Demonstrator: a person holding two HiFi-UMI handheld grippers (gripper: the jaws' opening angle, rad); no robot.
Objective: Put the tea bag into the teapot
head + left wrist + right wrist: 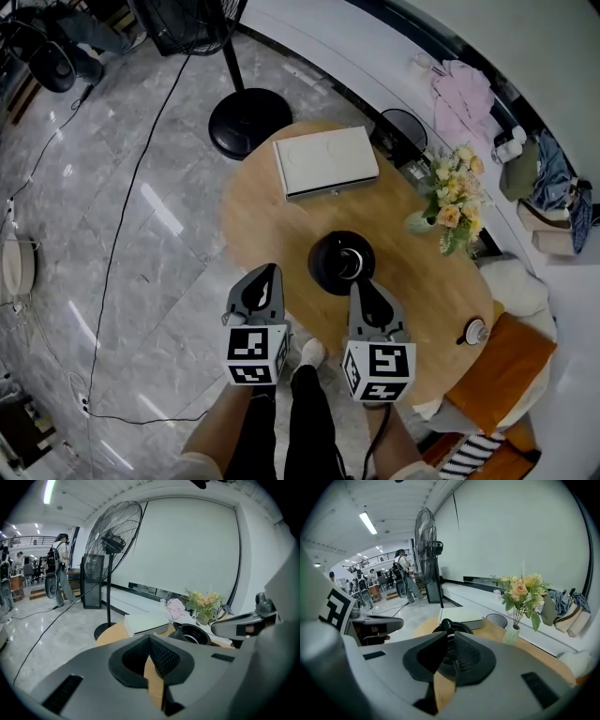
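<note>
The black teapot stands open near the front of the round wooden table. Something pale shows inside it; I cannot tell what it is. I see no tea bag clearly in any view. My right gripper is shut, its tips at the teapot's near rim; in the right gripper view its jaws meet just in front of the teapot. My left gripper is shut too, left of the pot over the table's front edge. The left gripper view shows its closed jaws, the teapot beyond and the right gripper alongside.
A white box lies at the table's far side. A vase of flowers stands at the right, and a small round object sits near the right edge. A standing fan's base is behind the table, with a cable across the floor. An orange seat is at the right.
</note>
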